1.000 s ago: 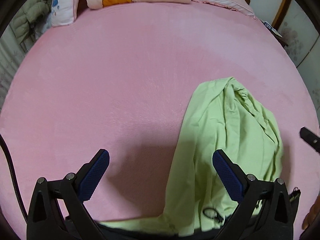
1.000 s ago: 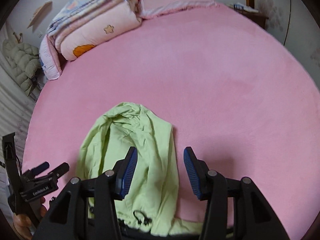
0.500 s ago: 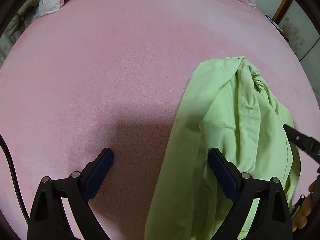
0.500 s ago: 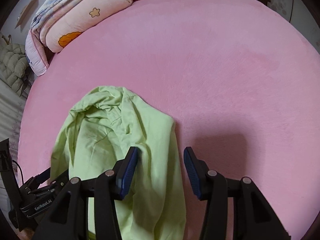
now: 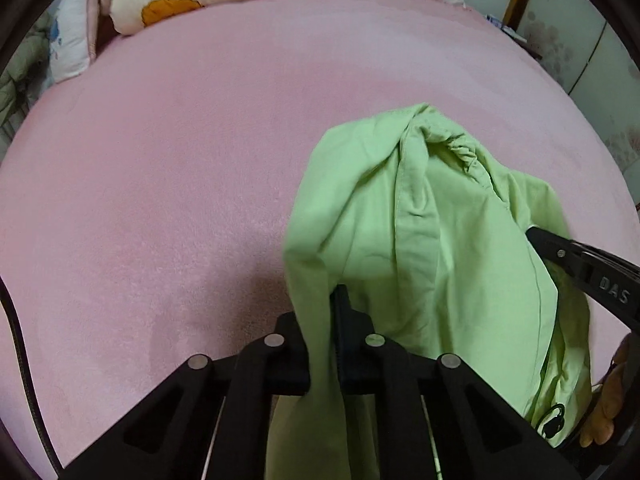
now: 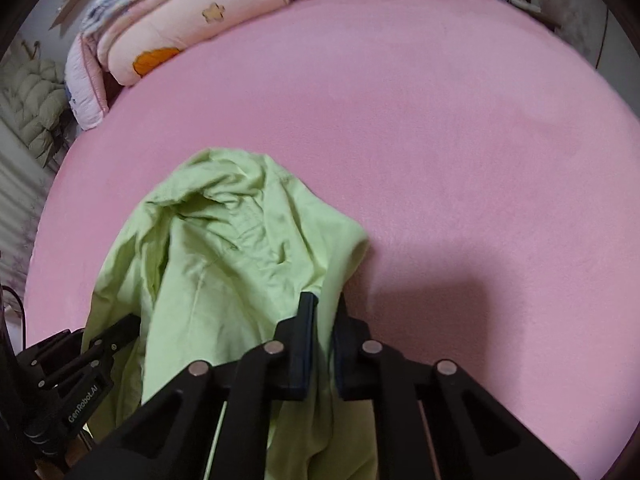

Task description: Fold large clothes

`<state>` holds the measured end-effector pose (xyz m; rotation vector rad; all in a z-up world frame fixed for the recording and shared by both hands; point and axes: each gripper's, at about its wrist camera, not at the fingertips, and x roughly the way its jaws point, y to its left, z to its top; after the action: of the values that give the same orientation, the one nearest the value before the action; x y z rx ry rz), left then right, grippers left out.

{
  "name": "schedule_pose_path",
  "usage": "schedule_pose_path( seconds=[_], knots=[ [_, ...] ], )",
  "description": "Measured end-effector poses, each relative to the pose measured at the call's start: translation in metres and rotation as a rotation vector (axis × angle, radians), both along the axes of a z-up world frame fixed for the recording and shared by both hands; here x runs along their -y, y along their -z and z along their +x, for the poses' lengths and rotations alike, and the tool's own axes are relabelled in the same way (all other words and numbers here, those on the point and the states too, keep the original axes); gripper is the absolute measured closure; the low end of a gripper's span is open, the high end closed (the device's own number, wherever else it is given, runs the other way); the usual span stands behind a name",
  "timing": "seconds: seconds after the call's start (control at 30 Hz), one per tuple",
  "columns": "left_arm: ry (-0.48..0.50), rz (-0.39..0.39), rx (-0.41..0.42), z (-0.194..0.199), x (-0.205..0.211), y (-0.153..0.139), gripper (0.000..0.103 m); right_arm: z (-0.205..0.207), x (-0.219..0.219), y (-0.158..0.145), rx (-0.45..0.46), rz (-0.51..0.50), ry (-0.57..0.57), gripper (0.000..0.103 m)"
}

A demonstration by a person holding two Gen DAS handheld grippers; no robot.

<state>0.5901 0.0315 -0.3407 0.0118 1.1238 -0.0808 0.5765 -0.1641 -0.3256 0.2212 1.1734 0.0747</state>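
A light green garment point(image 5: 420, 248) lies bunched on the pink bed point(image 5: 180, 160). My left gripper point(image 5: 324, 320) is shut on the garment's left edge, with cloth draped over the jaws. My right gripper point(image 6: 322, 320) is shut on the garment's right edge point(image 6: 336, 272); the garment point(image 6: 224, 256) spreads to its left. The right gripper also shows at the right of the left wrist view point(image 5: 580, 268), and the left gripper at the lower left of the right wrist view point(image 6: 80, 364). A black drawcord point(image 5: 554, 424) hangs at the garment's lower right.
Folded quilts and pillows point(image 6: 168, 36) are stacked at the head of the bed. A padded jacket point(image 6: 36, 104) hangs at the far left. The pink bed point(image 6: 460, 140) stretches wide beyond and right of the garment. A cabinet point(image 5: 580, 40) stands at the right.
Both grippers have closed from open onto the garment's two edges. The cloth now rises between the jaws and is gathered closer to the cameras.
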Motion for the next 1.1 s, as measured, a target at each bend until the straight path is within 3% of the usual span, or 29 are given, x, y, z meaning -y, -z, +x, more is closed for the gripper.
schedule_pose_path(
  seconds=[0.13,0.23,0.33,0.4,0.47,0.53,0.6,0.67,0.73,0.87,0.93,1.07,1.1],
  knots=[
    [-0.021,-0.062,0.096,-0.022,-0.012,-0.036,0.098,-0.021,-0.001,-0.043,0.14,-0.004,-0.028,0.096],
    [0.027,-0.091,0.213,-0.063,-0.02,-0.078,0.098,-0.059,0.004,-0.095,0.288,0.04,-0.073,0.096],
    [0.078,-0.157,0.315,-0.129,-0.035,-0.115,0.098,-0.107,0.01,-0.134,0.41,0.081,-0.112,0.096],
    [0.089,-0.189,0.328,-0.173,-0.049,-0.12,0.098,-0.15,0.013,-0.151,0.475,0.079,-0.145,0.096],
    [0.109,-0.167,0.314,-0.218,-0.055,-0.108,0.097,-0.191,0.015,-0.15,0.502,0.045,-0.181,0.095],
    [0.119,-0.129,0.276,-0.251,-0.059,-0.091,0.096,-0.234,0.017,-0.133,0.477,-0.016,-0.205,0.09],
    [0.111,-0.083,0.182,-0.282,-0.07,-0.06,0.096,-0.264,0.018,-0.11,0.415,-0.073,-0.198,0.083],
    [0.068,-0.044,0.059,-0.309,-0.08,-0.022,0.096,-0.289,0.019,-0.081,0.299,-0.124,-0.196,0.083],
    [0.007,-0.04,-0.012,-0.331,-0.097,0.003,0.096,-0.312,0.022,-0.055,0.171,-0.171,-0.189,0.083],
    [-0.075,-0.105,-0.033,-0.35,-0.12,-0.001,0.095,-0.345,0.032,-0.041,0.059,-0.184,-0.153,0.083],
    [-0.115,-0.161,-0.054,-0.358,-0.123,-0.007,0.084,-0.353,0.039,-0.046,0.039,-0.154,-0.114,0.083],
    [-0.138,-0.301,-0.059,-0.353,-0.129,-0.02,0.076,-0.346,0.049,-0.07,0.025,-0.061,-0.028,0.082],
    [-0.137,-0.331,-0.061,-0.352,-0.127,-0.022,0.068,-0.343,0.051,-0.074,0.029,-0.04,-0.016,0.08]
  ],
)
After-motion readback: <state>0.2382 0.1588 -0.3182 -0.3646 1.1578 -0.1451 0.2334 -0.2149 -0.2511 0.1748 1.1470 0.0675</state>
